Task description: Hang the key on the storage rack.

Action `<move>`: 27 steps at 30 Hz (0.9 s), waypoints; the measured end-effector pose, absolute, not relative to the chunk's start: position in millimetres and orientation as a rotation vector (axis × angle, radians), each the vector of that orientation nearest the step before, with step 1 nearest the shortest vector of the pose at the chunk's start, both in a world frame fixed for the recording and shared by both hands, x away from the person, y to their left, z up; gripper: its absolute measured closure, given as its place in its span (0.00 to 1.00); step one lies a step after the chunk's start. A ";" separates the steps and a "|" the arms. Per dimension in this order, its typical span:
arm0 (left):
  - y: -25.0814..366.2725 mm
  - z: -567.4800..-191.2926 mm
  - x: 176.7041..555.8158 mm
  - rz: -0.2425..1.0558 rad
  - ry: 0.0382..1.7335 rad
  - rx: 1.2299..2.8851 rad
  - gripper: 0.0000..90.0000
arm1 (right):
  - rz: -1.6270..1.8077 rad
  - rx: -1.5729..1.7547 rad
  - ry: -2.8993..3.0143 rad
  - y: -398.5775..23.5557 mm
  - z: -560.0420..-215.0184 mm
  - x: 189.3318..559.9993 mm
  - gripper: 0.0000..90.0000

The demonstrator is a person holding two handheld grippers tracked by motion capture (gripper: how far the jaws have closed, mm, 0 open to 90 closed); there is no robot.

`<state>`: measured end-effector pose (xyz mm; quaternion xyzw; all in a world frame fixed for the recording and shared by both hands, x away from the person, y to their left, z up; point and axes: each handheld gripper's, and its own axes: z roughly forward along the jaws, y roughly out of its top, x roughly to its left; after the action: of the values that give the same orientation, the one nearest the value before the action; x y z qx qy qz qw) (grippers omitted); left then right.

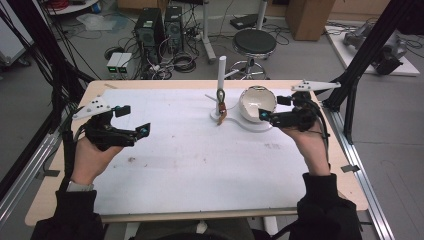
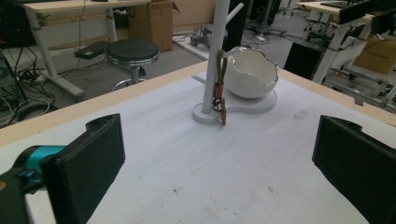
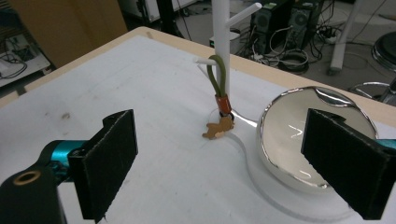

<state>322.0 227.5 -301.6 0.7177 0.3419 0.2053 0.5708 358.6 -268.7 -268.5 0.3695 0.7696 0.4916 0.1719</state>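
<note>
Keyring (image 1: pixel 220 107) hangs on a peg of the stand (image 1: pixel 222 70), charm touching the base. Right tool (image 1: pixel 270 110) is beside the bowl (image 1: pixel 257 102), jaws apart, empty. Left tool (image 1: pixel 134 120) is well left of the stand, jaws apart, empty.

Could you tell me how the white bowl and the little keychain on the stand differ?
The bowl is broad, white and shiny, and sits on the stand's flat base. The keychain is thin, green and orange with a brown charm, and hangs from a peg on the post. Both belong to the same white stand.
</note>
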 end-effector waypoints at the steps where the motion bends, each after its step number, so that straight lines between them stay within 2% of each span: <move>1: 227.5 -301.6 322.0 0.482 0.802 1.684 0.03 | 1.387 1.037 2.183 -273.0 -268.5 354.1 0.12; 14: 226.4 -296.9 325.3 0.466 0.787 1.667 0.03 | 1.437 0.988 2.046 -320.5 -258.4 312.5 0.12; 27: 220.4 -293.7 320.5 0.458 0.748 1.689 0.03 | 1.405 1.035 2.054 -340.9 -269.6 312.2 0.12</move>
<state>320.5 220.4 -293.7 0.7226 0.3202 0.1959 0.5805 312.2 -340.9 -269.6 0.3746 0.7432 0.5082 0.2215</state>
